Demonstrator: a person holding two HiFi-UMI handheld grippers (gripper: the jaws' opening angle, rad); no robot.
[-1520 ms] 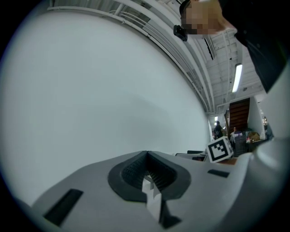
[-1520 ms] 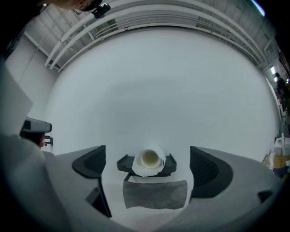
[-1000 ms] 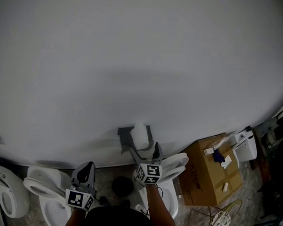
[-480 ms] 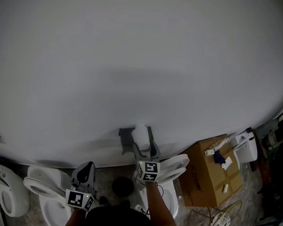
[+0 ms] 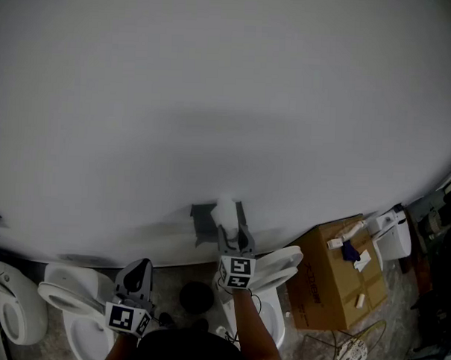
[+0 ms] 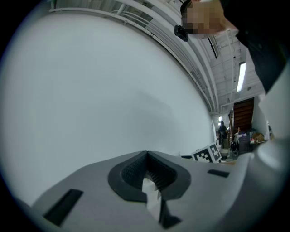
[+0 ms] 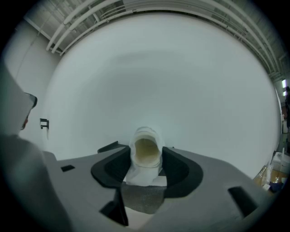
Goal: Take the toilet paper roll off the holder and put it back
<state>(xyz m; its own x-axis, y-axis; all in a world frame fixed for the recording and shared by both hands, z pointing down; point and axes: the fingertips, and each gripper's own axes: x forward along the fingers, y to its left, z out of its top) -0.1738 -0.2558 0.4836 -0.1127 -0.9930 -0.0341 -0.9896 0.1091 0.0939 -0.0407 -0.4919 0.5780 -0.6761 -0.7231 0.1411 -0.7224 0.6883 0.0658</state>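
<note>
The right gripper (image 5: 236,236), jaws just closing, squeezes the toilet paper roll (image 7: 146,150) on the holder (image 5: 203,221), the left gripper (image 5: 136,268) closed on nothing; removal and return remain.

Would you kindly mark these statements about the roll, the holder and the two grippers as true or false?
1. The right gripper has the toilet paper roll between its jaws. True; the jaws have just been closing, and the pads press the roll's sides.
2. The left gripper is clamped on the roll. False: its jaws are together, and it hangs low and to the left, away from the roll.
3. The roll lies on the floor. False: it sits at the grey holder on the wall.
4. In the head view, a cardboard box stands to the lower right of the holder. True.
</note>
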